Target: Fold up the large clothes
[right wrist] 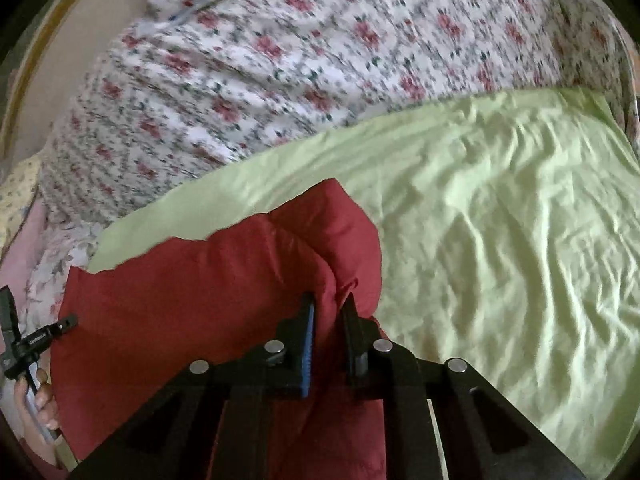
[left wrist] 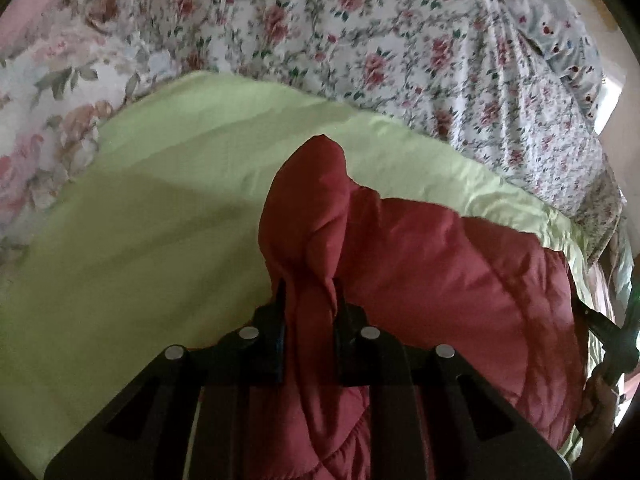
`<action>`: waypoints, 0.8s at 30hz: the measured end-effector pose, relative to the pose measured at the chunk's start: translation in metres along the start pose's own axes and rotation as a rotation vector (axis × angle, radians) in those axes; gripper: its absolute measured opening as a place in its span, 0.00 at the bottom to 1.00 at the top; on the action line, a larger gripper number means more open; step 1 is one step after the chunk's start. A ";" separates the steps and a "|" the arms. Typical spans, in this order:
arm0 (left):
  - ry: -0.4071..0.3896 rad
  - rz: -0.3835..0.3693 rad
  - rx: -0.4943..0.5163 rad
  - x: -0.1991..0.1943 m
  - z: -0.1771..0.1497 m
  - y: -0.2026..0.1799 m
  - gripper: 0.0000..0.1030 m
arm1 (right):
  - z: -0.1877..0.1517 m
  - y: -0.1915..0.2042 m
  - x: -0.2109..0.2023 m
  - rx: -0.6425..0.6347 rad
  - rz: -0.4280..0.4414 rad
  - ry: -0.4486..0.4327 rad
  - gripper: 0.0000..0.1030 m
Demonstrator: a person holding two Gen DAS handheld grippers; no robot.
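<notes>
A dark red quilted garment (left wrist: 440, 264) hangs stretched between my two grippers above a light green sheet (left wrist: 160, 208). My left gripper (left wrist: 310, 292) is shut on a bunched corner of it, which sticks up past the fingers. My right gripper (right wrist: 330, 306) is shut on the other corner of the red garment (right wrist: 192, 300). The other gripper shows at the edge of each view: the right one at the far right of the left wrist view (left wrist: 612, 340), the left one at the far left of the right wrist view (right wrist: 32, 344). The garment's lower part is hidden below the grippers.
The green sheet (right wrist: 500, 220) lies wrinkled over a bed. Behind it is a white bedspread with red flowers (right wrist: 300, 60), which also shows in the left wrist view (left wrist: 360, 32). A pink and floral pillow (left wrist: 52, 92) lies at the far left.
</notes>
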State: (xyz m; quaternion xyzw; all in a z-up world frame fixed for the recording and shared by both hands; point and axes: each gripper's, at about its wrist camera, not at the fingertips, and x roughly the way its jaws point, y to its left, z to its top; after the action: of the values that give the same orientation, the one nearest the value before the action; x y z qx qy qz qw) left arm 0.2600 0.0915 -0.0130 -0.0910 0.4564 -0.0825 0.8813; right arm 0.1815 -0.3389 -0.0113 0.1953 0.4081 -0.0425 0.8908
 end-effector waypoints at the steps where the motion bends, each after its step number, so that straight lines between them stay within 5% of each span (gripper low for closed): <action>1: 0.003 -0.002 -0.004 0.003 -0.001 0.002 0.14 | -0.001 -0.002 0.003 0.006 -0.003 0.005 0.11; 12: 0.004 0.008 -0.002 0.005 -0.004 0.002 0.19 | -0.004 -0.006 0.012 0.014 -0.032 0.016 0.11; 13: -0.001 0.010 -0.001 0.001 -0.004 0.002 0.20 | -0.004 -0.006 0.012 0.014 -0.034 0.017 0.11; 15: -0.011 0.009 -0.003 -0.009 -0.006 0.001 0.41 | -0.004 -0.007 0.013 0.015 -0.033 0.018 0.11; 18: -0.056 0.010 -0.001 -0.030 -0.010 0.000 0.53 | -0.003 -0.009 0.013 0.021 -0.032 0.017 0.11; 24: -0.113 -0.055 0.026 -0.072 -0.031 -0.014 0.54 | -0.004 -0.007 0.013 0.018 -0.045 0.009 0.11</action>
State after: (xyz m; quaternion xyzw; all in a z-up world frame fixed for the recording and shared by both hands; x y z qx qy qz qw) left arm 0.1929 0.0919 0.0301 -0.0966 0.4021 -0.1073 0.9041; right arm 0.1856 -0.3428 -0.0254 0.1940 0.4163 -0.0653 0.8859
